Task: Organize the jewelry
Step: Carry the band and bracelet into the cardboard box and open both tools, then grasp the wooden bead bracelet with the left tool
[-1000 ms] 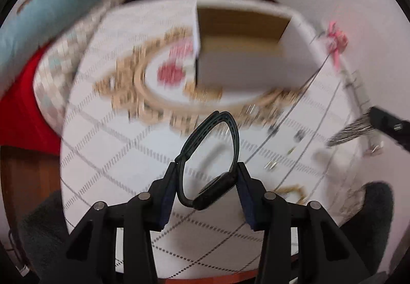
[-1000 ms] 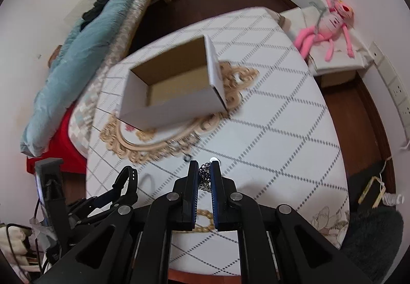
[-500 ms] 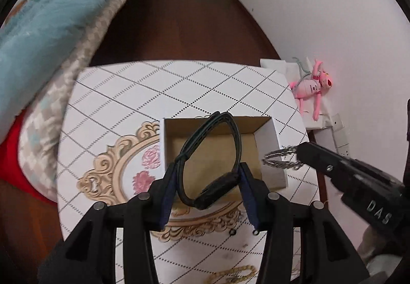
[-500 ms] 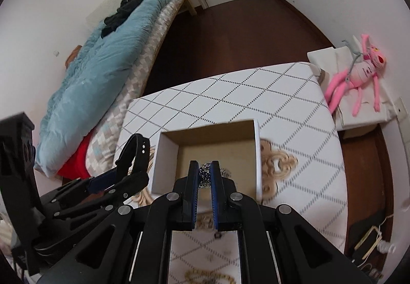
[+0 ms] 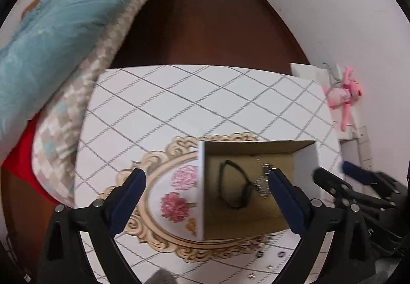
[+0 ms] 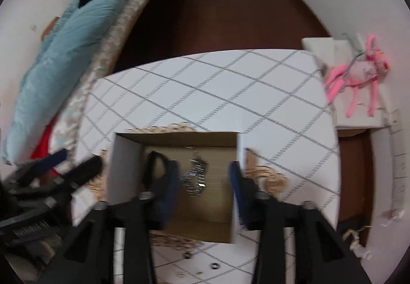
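Note:
An open white cardboard box (image 5: 305,155) stands on the patterned table (image 5: 179,94). A black wristband (image 5: 233,188) and a silver chain (image 5: 264,181) lie on its brown floor. My left gripper (image 5: 205,189) is open and empty above the box's left wall. The box (image 6: 123,161), the wristband (image 6: 153,166) and the chain (image 6: 196,176) show in the right wrist view too. My right gripper (image 6: 203,186) is open and empty above the box. Each gripper shows at the edge of the other's view.
Small rings (image 5: 280,254) and bits of jewelry (image 6: 214,265) lie on the table in front of the box. A bed with a blue duvet (image 5: 51,35) is at the left. A pink plush toy (image 6: 358,73) lies on a white stand at the right.
Both grippers have opened. The wristband has dropped from the left gripper and the chain from the right gripper into the box.

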A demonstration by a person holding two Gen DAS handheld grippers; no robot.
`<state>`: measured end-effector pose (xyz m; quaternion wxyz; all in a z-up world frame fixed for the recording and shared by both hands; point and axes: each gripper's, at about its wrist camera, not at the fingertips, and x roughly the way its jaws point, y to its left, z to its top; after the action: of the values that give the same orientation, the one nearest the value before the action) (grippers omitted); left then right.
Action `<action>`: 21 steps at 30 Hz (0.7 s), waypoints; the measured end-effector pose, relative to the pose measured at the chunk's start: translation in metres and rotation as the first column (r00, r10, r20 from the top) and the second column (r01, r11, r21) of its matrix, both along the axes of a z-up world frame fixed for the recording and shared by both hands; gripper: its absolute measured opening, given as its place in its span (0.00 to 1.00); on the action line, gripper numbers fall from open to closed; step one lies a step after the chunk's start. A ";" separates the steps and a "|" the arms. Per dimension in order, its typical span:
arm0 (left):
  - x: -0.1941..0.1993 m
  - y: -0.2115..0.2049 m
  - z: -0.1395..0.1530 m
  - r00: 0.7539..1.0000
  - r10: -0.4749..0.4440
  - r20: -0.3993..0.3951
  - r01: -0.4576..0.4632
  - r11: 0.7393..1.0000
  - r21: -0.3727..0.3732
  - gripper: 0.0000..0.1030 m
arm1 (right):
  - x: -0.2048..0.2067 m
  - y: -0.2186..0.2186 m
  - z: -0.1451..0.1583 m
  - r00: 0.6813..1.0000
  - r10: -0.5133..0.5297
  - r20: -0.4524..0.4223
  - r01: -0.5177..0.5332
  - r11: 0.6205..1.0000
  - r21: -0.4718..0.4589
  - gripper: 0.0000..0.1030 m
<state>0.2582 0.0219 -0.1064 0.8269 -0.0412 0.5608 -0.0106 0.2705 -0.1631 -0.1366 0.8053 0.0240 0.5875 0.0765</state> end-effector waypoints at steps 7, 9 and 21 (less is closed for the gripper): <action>-0.028 -0.003 -0.018 0.998 0.001 0.058 -0.008 0.994 0.111 1.00 | -0.028 -0.001 -0.018 0.999 -0.017 0.028 0.022 0.983 -0.183 0.98; -0.034 -0.005 -0.023 0.998 0.002 0.056 -0.009 0.993 0.121 1.00 | -0.034 -0.002 -0.022 0.999 -0.026 0.035 0.032 0.980 -0.195 0.98; -0.069 -0.003 0.009 0.992 0.028 0.121 -0.038 0.996 0.083 1.00 | -0.073 -0.009 0.023 0.988 -0.060 0.143 0.081 0.986 -0.146 0.99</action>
<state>0.1894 0.0190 -0.0977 0.8601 -0.0146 0.5093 0.0243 0.1970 -0.1721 -0.1136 0.8456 -0.0218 0.5334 0.0045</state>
